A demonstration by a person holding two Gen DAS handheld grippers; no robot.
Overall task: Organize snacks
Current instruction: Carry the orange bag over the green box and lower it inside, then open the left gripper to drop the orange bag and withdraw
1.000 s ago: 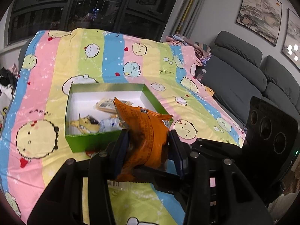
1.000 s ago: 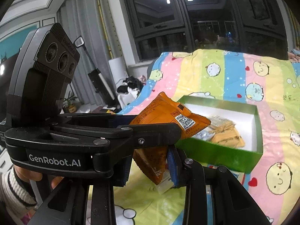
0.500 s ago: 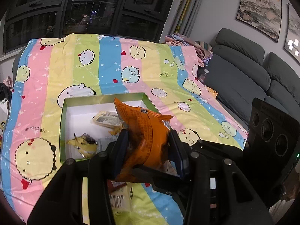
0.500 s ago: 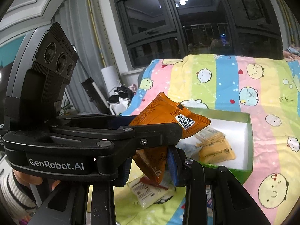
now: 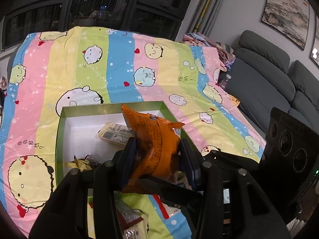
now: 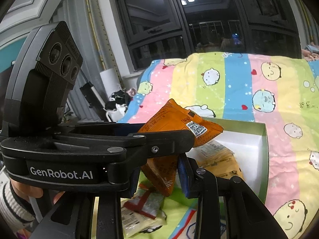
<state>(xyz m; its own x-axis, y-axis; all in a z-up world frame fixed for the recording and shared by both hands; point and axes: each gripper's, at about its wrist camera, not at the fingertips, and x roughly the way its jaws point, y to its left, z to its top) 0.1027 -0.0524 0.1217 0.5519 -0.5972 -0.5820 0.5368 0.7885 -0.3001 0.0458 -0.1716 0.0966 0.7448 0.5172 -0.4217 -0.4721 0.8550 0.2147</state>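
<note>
I see left gripper (image 5: 157,159) and right gripper (image 6: 159,176) both clamped narrow on orange snack packet (image 5: 157,143), above green box (image 5: 59,139).

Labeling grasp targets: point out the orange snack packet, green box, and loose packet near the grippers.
orange snack packet (image 5: 157,139), left wrist view, printed face.
green box (image 5: 111,106), left wrist view, far wall.
loose packet (image 6: 143,203), right wrist view, red-striped face.

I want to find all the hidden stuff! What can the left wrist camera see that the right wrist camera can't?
Only the left wrist view shows the grey sofa, the framed painting and a yellow wrapper in the box. Only the right wrist view shows a hand in a striped sleeve and the packet's QR code. Both show the orange snack packet pinched by both tongs, the green box and the striped cartoon blanket.
</note>
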